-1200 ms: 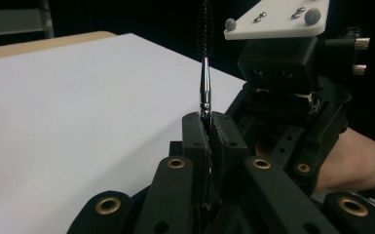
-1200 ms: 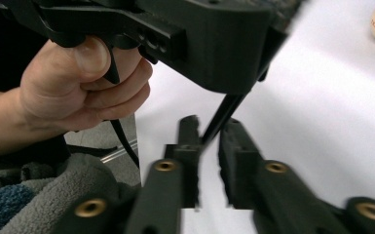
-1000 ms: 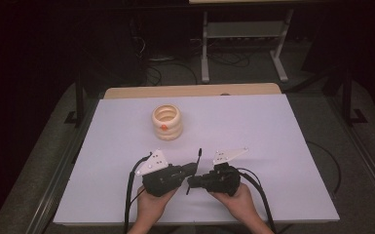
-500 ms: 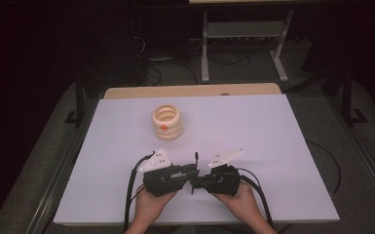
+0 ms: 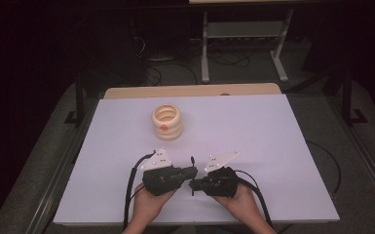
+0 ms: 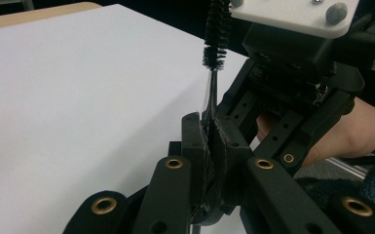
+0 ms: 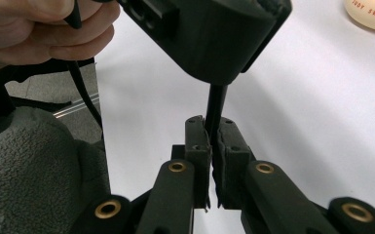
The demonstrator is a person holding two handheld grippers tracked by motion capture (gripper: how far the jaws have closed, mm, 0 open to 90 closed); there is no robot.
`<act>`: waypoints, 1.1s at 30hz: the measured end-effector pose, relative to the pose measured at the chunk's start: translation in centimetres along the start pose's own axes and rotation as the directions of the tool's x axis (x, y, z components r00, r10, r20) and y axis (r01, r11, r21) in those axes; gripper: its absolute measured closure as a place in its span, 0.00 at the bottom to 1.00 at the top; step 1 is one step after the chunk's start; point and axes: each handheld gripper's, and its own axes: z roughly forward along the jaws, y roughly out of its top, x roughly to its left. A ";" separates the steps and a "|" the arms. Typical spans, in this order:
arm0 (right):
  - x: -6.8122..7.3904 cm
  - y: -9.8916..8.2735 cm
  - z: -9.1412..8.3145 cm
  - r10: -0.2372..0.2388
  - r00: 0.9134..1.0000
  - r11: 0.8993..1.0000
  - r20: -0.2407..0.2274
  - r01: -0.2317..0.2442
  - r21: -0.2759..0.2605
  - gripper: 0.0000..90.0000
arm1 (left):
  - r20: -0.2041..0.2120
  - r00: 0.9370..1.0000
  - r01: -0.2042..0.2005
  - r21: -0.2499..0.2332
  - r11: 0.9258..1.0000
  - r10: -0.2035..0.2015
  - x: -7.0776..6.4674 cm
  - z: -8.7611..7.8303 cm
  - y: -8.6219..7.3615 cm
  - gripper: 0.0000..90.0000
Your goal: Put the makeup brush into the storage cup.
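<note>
- The left gripper [image 5: 193,171] is clenched on the thin stem of a small bottle brush [image 6: 217,34]; in the left gripper view its pads pinch the wire low down while the black bristle head stands up above them. Its jaws have just been opening and closing again, with the stem between them, so the grip may be freshly reset and shallow.
- The right gripper [image 5: 193,185] is clamped on the same brush's dark stem, seen in the right gripper view rising from its pads toward the left gripper's body.
- The brush sits between the two grippers at the near middle of the white table [image 5: 272,146], held just above the surface.
- With both grippers on one slender stem, any pull apart or twist of one hand against the other would likely bend the wire or drag it through a pair of pads.
- The two gripper bodies are almost touching; a small turn could knock them together and jolt the brush loose.
- If one gripper lets go before the other holds firmly, the brush could tip or drop onto the table.
- The cream ringed holder [image 5: 166,122] stands well apart at the far left-centre, so the carry there would be long for a thin pinch.
</note>
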 end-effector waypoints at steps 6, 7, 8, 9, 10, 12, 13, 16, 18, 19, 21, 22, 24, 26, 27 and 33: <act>-0.3 -0.1 -0.4 0.002 1.000 0.999 0.008 -0.002 -0.036 0.81 | -0.015 1.000 0.003 -0.013 1.000 -0.003 0.3 -0.4 0.1 0.95; -0.4 -0.2 -0.5 0.000 1.000 0.999 0.012 0.000 -0.042 0.80 | -0.020 1.000 0.004 -0.017 1.000 -0.004 0.5 -0.6 0.0 0.95; -0.4 -0.2 -0.5 0.000 1.000 0.999 0.012 0.000 -0.042 0.80 | -0.020 1.000 0.004 -0.017 1.000 -0.004 0.5 -0.6 0.0 0.95; -0.4 -0.2 -0.6 0.005 1.000 0.999 0.016 -0.005 -0.047 0.77 | -0.026 0.999 0.018 -0.028 0.999 -0.018 0.6 -0.7 0.0 0.95; -0.6 -0.3 -0.7 -0.004 1.000 0.999 0.021 0.005 -0.049 0.76 | -0.028 0.999 0.016 -0.025 1.000 -0.016 0.7 -0.8 0.0 0.95; -0.6 -0.3 -0.9 -0.001 0.999 0.998 0.033 0.002 -0.055 0.72 | -0.032 0.999 0.022 -0.032 0.999 -0.023 0.7 -0.9 0.0 0.95; -0.7 -0.3 -1.0 0.000 0.999 0.998 0.039 0.002 -0.059 0.69 | -0.031 0.999 0.023 -0.034 0.999 -0.024 0.9 -1.1 0.0 0.95; -0.8 -0.4 -1.3 0.001 0.999 0.998 0.051 0.002 -0.066 0.65 | -0.036 0.999 0.024 -0.032 0.999 -0.025 1.1 -1.3 0.0 0.95; -0.9 -0.5 -1.5 0.003 0.998 0.997 0.062 0.001 -0.071 0.63 | -0.040 0.999 0.026 -0.036 0.999 -0.028 1.3 -1.5 0.0 0.95; -0.9 -0.5 -1.5 0.003 0.998 0.997 0.062 0.001 -0.071 0.63 | -0.040 0.999 0.026 -0.036 0.999 -0.028 1.3 -1.5 0.0 0.95; -1.2 -0.6 -1.9 0.005 0.997 0.997 0.078 0.002 -0.081 0.58 | -0.046 0.998 0.030 -0.043 0.999 -0.032 1.5 -1.7 0.0 0.95; -1.2 -0.6 -2.1 0.008 0.996 0.997 0.089 -0.001 -0.080 0.56 | -0.045 0.998 0.035 -0.041 0.999 -0.036 1.5 -1.8 0.0 0.95; -1.5 -0.7 -2.4 0.020 0.995 0.996 0.101 -0.011 -0.087 0.53 | -0.044 0.998 0.033 -0.041 0.999 -0.035 1.6 -1.9 0.0 0.95; -1.8 -0.8 -2.6 0.023 0.993 0.996 0.117 -0.012 -0.091 0.51 | -0.046 0.998 0.033 -0.041 0.999 -0.035 1.7 -2.0 0.0 0.95; -1.8 -0.8 -2.6 0.023 0.993 0.996 0.117 -0.012 -0.091 0.51 | -0.046 0.998 0.039 -0.043 0.998 -0.041 1.7 -2.0 0.0 0.95; -2.3 -1.2 -3.4 0.024 0.987 0.995 0.162 -0.007 -0.104 0.47 | -0.056 0.997 0.046 -0.047 0.998 -0.048 2.0 -2.3 0.0 0.95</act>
